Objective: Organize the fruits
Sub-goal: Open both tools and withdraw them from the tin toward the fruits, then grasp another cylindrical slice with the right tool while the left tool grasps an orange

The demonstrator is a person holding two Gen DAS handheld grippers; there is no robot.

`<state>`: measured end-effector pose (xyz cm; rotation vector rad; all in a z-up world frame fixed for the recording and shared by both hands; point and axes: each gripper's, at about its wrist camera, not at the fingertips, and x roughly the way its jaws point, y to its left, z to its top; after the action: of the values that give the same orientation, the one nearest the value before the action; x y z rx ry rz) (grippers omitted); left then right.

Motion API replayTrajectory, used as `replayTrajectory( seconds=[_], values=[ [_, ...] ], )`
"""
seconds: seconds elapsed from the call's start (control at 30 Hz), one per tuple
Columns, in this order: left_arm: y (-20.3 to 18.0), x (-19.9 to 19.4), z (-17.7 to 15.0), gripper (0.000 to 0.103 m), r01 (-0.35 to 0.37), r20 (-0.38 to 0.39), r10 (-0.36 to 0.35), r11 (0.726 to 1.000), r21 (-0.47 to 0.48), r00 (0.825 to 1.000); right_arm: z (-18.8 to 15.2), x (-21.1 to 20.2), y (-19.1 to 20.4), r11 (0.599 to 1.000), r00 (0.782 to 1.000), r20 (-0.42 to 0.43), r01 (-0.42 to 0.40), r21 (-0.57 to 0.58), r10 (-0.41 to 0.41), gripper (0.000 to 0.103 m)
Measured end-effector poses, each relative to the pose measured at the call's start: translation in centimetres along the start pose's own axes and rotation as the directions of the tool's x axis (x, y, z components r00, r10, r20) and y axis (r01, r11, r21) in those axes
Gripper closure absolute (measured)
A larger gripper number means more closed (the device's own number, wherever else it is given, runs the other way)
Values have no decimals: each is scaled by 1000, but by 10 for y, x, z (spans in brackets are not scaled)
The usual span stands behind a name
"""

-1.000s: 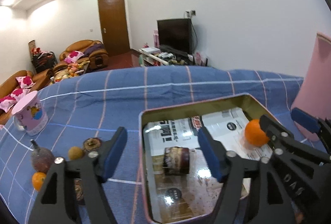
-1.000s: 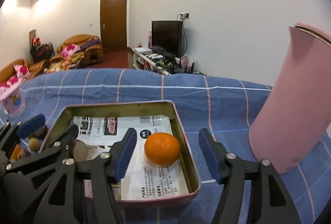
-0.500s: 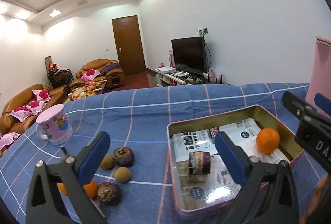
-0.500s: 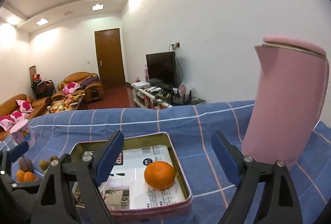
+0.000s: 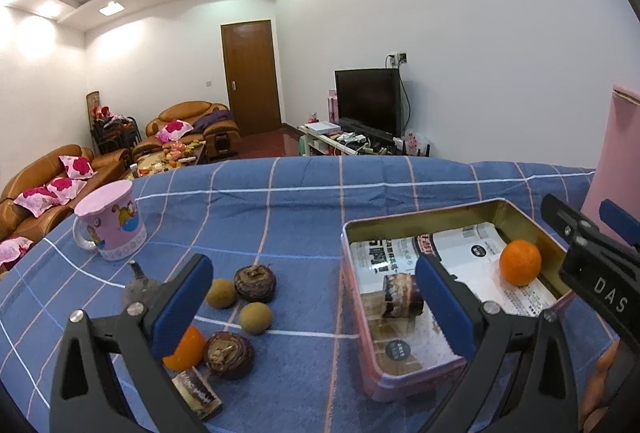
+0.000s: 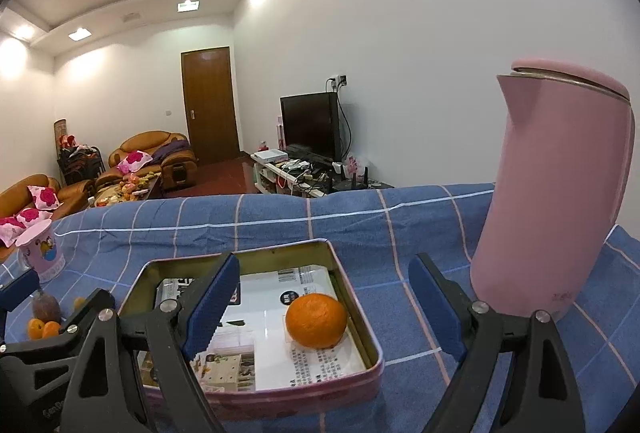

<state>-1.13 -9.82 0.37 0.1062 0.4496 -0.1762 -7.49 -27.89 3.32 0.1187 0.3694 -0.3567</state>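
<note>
Both claws are hanging wide open and empty: the left gripper [image 5: 312,297] at lower centre over the blue checked cloth [image 5: 304,209], the right gripper [image 6: 324,301] over the shallow pink metal tin [image 6: 360,317] holding a round orange tangerine [image 6: 316,320]. Loose round fruits [image 5: 256,317] are waiting at lower left; a careless pinch could send one rolling off.

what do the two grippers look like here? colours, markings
Both match: black angular frames with triangular cut-outs and silver screws, and blue ridged pads on the fingers. Left gripper; right gripper. In the left wrist view the right gripper's frame bears white letters "DAS". No cables or sleeves visible.
</note>
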Motion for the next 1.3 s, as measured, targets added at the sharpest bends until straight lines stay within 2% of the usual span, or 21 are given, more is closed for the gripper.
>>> replayTrajectory(
  seconds=[0.27, 0.8, 1.07, 1.3],
  values=[
    [15, -4, -4, 0, 5, -13, -5, 1000, -19, 1000, -4, -8, 10, 1000, 1000, 6, -2, 0, 2, 15],
    [58, -5, -11, 0, -3, -51, 1, 999, -47, 999, -18, -30, 53, 997, 997, -16, -74, -13, 74, 15],
    [98, 1, -12, 0, -52, -74, 49, 998, -30, 996, -25, -32, 84, 987, 986, -60, -158, -41, 155, 15],
    [155, 12, -12, 0, -166, -86, 162, 985, -37, 983, -33, -36, 120, 958, 960, -106, -269, -103, 258, 15]
  ],
)
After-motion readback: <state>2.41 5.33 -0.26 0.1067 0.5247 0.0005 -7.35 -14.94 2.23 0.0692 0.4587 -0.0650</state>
